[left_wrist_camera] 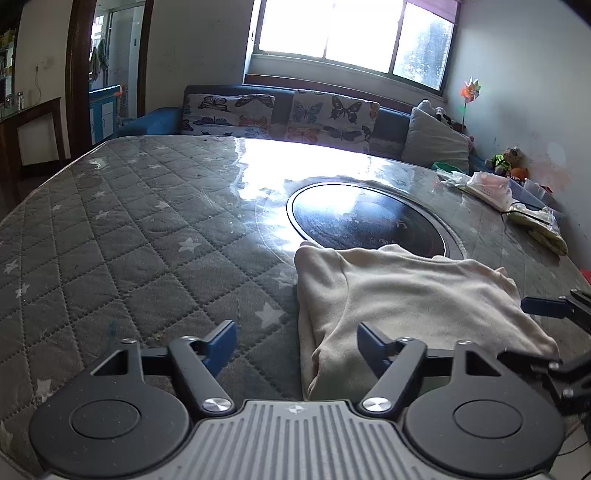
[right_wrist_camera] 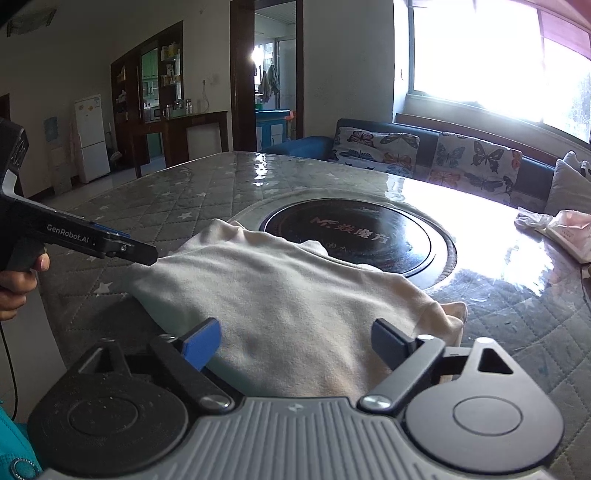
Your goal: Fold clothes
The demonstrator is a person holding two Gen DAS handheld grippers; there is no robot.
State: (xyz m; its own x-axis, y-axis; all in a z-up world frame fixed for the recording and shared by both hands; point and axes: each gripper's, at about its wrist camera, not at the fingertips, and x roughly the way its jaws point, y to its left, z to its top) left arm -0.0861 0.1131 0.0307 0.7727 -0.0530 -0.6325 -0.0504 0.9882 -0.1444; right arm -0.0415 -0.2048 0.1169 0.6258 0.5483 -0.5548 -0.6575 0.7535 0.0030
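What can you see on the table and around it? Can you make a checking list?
Surface: quilted grey star cover under clear glossy film; round black cooktop set in the middle.
Job's things: cream garment, folded, lying flat, its far edge overlapping the cooktop's rim.
Clutter: plastic bags at the far right edge.
Grippers: left gripper open at the garment's left edge; right gripper open over its near edge.
Cables: black cord by the bags.
Surroundings: butterfly-cushion sofa, bright window, white fridge.
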